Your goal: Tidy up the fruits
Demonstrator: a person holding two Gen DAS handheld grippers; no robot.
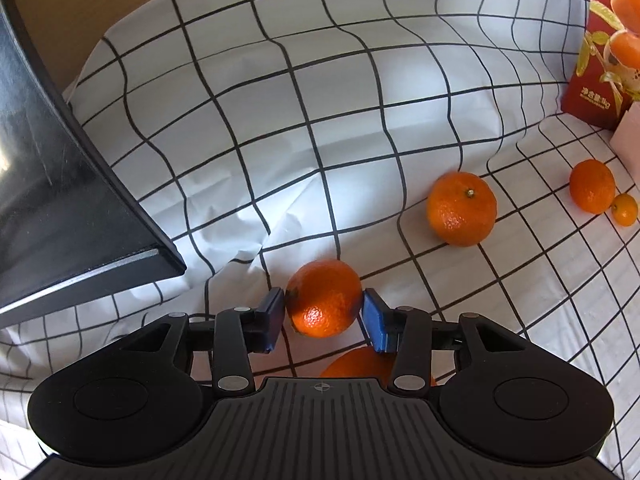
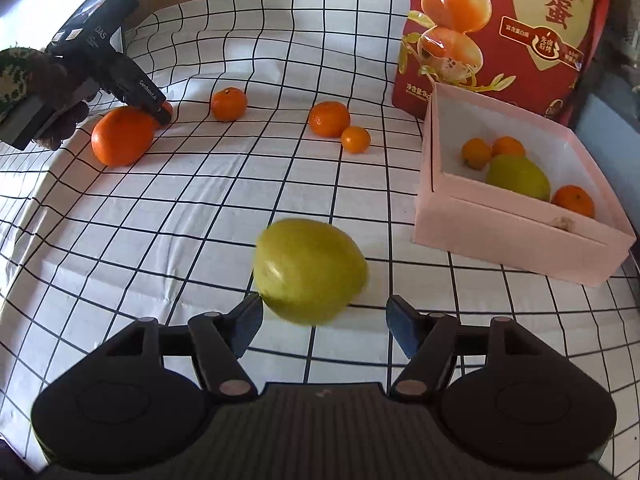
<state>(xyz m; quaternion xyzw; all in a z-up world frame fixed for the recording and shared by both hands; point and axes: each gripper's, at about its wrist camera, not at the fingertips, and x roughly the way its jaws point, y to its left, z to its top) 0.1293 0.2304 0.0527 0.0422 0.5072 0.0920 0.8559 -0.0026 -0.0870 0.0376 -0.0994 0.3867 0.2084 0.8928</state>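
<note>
My left gripper (image 1: 323,312) is shut on a small orange (image 1: 324,298), its blue pads touching both sides. A larger orange (image 1: 360,362) lies just under the gripper. In the right wrist view the left gripper (image 2: 166,114) sits at the far left beside the big orange (image 2: 122,134). My right gripper (image 2: 324,320) is open, with a green lemon (image 2: 310,270) just ahead of its fingers, near the left one. A pink box (image 2: 500,220) at the right holds a green lemon (image 2: 518,178) and three small oranges.
More oranges lie on the checked cloth (image 2: 160,220): one (image 1: 461,208), another (image 1: 592,186) and a tiny one (image 1: 624,209). A red bag (image 2: 500,28) stands behind the box. A black laptop-like slab (image 1: 60,200) lies at the left.
</note>
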